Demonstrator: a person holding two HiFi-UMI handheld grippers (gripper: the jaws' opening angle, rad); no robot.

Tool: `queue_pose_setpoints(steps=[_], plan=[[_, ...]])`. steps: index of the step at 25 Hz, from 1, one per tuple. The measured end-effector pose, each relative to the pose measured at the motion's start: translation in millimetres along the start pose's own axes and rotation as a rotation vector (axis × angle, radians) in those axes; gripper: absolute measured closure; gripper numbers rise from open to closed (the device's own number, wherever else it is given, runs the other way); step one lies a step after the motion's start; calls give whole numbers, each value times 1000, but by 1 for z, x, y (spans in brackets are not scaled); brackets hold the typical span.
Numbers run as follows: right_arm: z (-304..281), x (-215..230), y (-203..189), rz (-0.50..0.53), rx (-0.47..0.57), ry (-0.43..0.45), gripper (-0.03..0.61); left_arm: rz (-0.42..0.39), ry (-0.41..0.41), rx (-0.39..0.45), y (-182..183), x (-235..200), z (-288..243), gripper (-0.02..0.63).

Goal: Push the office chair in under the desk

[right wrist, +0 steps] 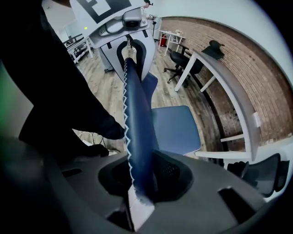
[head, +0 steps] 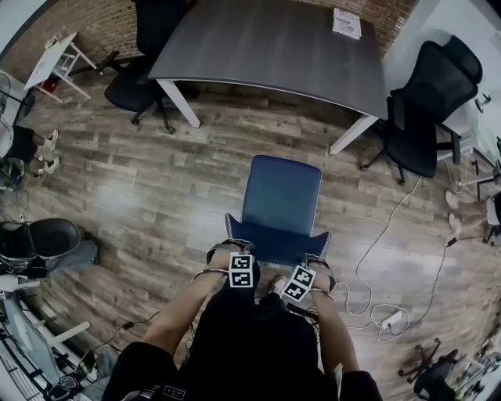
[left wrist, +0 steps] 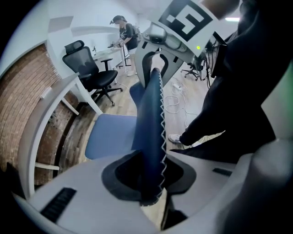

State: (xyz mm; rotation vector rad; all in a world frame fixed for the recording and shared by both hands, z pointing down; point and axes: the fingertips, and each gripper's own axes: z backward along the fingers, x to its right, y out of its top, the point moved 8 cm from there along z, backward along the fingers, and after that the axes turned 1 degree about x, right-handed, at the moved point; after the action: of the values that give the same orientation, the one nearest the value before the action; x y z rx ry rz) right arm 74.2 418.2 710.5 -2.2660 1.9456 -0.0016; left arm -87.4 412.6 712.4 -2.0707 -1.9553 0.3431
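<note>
Office chair (head: 282, 196) in mid-floor (head: 156, 188), seat toward the surface (head: 274, 47) beyond, well apart from it. Left claw (head: 225, 251) and right claw (head: 317, 265) clamp the backrest (head: 274, 244) along its top edge, one near each end. Booklet (head: 347, 23) on the surface's far right corner. Second chair (head: 423, 110) right of the surface, third chair (head: 145, 63) behind its left end. Power strip (head: 391, 319) on the floor, right of the office chair.

An office: a large grey worktop (head: 274, 47) stands by a brick wall (head: 94, 19) on wood-plank flooring (head: 156, 180), with black mesh swivel chairs (head: 434, 82) around it, a blue office chair (head: 282, 196), and a power strip (head: 391, 319) trailing cables (head: 368, 258)
</note>
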Motion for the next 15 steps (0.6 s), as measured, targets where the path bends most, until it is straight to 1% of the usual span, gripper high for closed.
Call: queue_pose_setpoints(steps=[3,6,11,15], plan=[[-1,3,9,3,0,8,497,-6,-15,-3,-7,-7,2,524],[-2,11,20,-7,4,0,499,0,-13,2,-15,-20,5,526],[-7,34,32,-18,0,-9,501,-10,-1,5,-23,-48,7,532],[-9,52,36,-27,-3,-19,502,-1,3,17,-24,-68,7,533]])
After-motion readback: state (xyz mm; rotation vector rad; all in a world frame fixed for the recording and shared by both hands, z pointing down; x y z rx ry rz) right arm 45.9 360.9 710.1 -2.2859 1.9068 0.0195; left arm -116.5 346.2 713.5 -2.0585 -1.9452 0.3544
